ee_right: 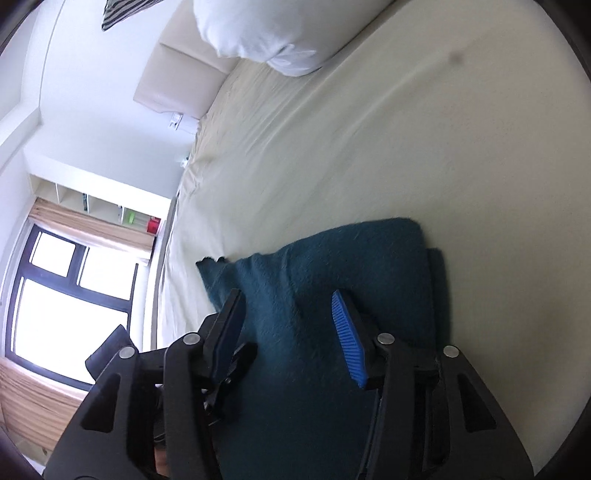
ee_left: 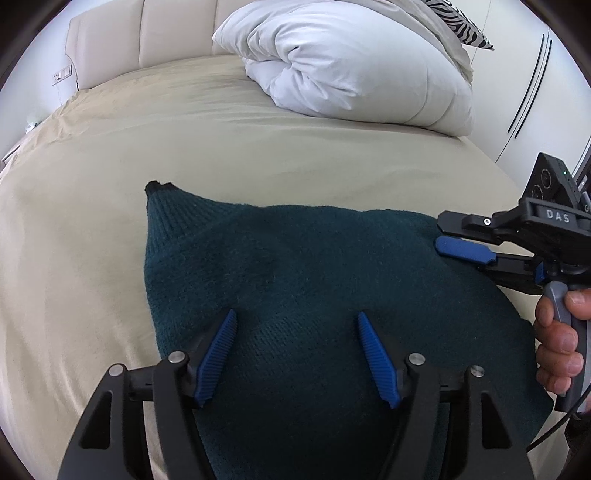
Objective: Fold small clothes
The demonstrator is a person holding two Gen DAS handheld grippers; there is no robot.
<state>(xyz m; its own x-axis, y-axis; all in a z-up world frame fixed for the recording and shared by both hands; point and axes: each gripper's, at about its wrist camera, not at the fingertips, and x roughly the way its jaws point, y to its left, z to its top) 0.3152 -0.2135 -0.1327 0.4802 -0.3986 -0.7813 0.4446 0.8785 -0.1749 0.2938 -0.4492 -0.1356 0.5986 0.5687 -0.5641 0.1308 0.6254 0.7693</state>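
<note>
I count one sweater (ee_left: 295,280), dark teal, on one bed (ee_left: 110,184). I hold two grippers: my left (ee_left: 297,319) with two blue pads, my right (ee_left: 448,236) with two more, four pads in all. One white duvet (ee_left: 354,62) sits rolled at the head, with one zebra-striped cushion (ee_left: 461,22) behind it. One headboard (ee_left: 147,33) shows three panels. My right view adds one window (ee_right: 66,299) and one shelf (ee_right: 99,206).
</note>
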